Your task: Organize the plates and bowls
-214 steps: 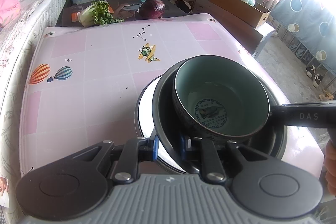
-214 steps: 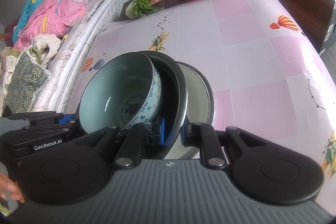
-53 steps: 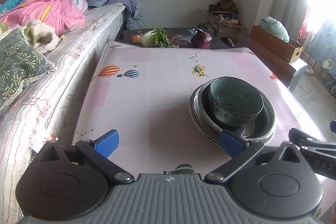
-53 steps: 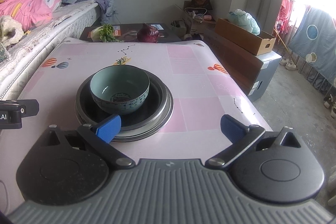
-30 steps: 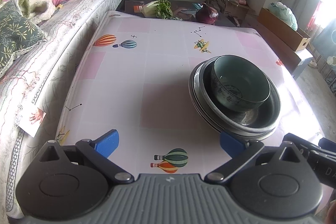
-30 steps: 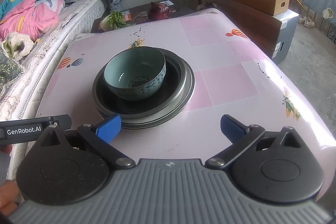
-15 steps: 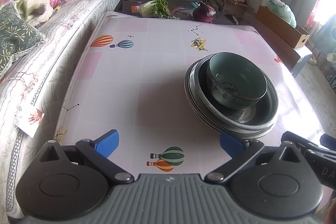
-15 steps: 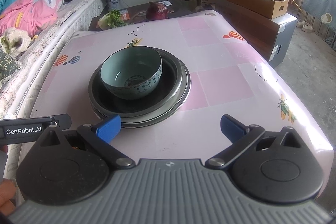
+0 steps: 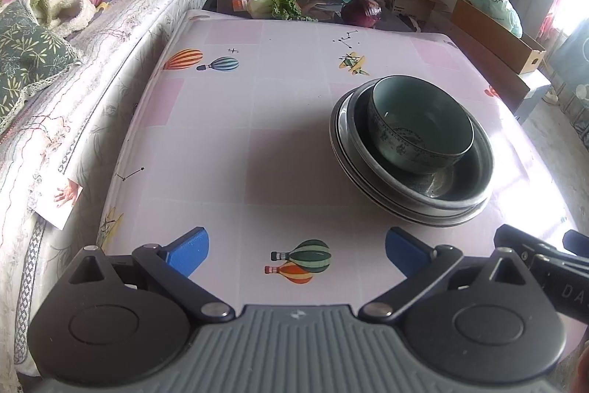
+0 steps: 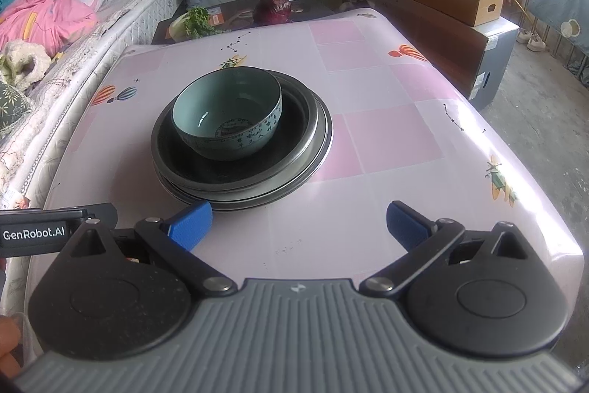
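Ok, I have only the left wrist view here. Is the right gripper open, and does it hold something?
Observer: The right gripper is open, with nothing between its fingers.
Operator: Where is the stack, seen from it?
Observer: The bowl sits in the stacked plates, ahead and left of the gripper's centre.
Operator: What is on the table's right side?
Observer: I see an insect print on the tablecloth near that edge.

Lettuce (image 9: 274, 2) and red cabbage (image 9: 360, 13) beyond the tablecloth (image 9: 228, 135)
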Demonstrator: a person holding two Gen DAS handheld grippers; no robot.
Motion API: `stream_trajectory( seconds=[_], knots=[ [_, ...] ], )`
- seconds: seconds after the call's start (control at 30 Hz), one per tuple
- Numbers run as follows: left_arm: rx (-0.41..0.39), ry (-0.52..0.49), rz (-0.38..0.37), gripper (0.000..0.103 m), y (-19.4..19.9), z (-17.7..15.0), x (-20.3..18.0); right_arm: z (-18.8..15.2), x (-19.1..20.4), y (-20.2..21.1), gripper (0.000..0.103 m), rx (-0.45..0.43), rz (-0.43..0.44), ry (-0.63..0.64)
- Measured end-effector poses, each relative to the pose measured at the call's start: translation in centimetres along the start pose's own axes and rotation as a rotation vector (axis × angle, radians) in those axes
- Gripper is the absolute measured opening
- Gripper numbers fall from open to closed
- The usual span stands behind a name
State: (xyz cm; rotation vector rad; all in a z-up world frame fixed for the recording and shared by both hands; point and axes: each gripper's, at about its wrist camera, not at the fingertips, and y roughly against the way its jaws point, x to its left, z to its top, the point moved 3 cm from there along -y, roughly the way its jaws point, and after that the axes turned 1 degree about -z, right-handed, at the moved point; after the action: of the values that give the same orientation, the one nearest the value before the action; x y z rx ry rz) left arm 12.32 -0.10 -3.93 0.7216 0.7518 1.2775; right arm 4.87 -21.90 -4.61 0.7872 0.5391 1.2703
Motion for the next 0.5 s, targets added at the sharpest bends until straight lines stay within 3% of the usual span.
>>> stream_trajectory(
  seconds=[0.5],
  knots=[
    [0.006,-0.017,-0.018,0.103,0.28,-0.57,-0.83,-0.56,-0.44,0.09,0.102,0.011,-0.005,-0.009]
  ],
)
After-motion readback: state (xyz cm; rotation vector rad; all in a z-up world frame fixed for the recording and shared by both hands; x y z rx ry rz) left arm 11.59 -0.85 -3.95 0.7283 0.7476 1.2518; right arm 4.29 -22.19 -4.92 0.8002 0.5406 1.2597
